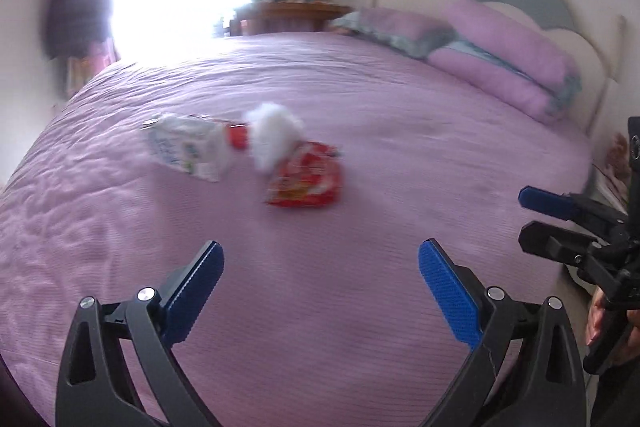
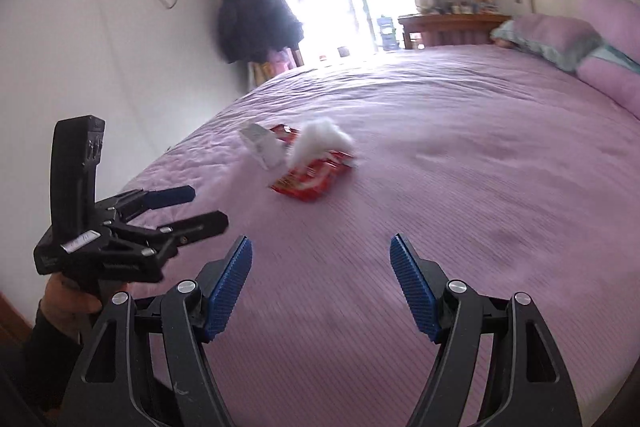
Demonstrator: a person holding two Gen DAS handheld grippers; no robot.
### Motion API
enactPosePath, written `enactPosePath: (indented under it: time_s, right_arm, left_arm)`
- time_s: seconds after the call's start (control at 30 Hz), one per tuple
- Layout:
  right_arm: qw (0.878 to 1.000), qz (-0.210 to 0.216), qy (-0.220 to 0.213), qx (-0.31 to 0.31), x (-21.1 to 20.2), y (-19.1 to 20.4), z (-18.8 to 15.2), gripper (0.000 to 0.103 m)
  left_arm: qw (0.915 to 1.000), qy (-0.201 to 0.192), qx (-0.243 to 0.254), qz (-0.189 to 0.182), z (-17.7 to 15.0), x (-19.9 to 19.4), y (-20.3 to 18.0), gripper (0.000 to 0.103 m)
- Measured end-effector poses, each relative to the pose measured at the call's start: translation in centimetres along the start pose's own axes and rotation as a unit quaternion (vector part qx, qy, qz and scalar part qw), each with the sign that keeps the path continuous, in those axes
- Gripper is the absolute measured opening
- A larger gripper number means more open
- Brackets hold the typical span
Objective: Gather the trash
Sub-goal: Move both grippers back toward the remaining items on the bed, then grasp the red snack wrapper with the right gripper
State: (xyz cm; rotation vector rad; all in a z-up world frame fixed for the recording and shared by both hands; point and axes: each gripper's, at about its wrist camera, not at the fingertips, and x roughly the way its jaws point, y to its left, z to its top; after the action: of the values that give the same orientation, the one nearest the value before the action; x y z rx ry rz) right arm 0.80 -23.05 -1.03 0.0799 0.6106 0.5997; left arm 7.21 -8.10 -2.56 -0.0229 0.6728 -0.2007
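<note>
Purple bedspread (image 1: 360,99) held the trash in a cluster: a white carton (image 1: 188,147), a white tissue wad (image 1: 272,137) and a red wrapper (image 1: 308,179), touching. The left gripper (image 1: 320,267) and right gripper (image 2: 320,259) hovered apart from it, jaws wide, holding nothing.

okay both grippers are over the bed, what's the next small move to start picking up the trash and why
Probably ease the left gripper forward toward the red snack wrapper, the nearest piece. Both it and the right gripper are open, empty and short of the pile. The white tissue wad overlaps the wrapper's far edge, and the white carton lies beside them on the purple bedspread.
</note>
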Motion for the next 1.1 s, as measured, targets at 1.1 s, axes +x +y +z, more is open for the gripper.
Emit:
enactPosePath:
  time_s: [1.1]
  right_arm:
    - [0.983, -0.103, 0.104, 0.108, 20.2, -0.8, 5.2, 0.089]
  left_arm:
    - [0.9951, 0.022, -0.086, 0.044, 1.6, 5.1, 10.7, 0.098]
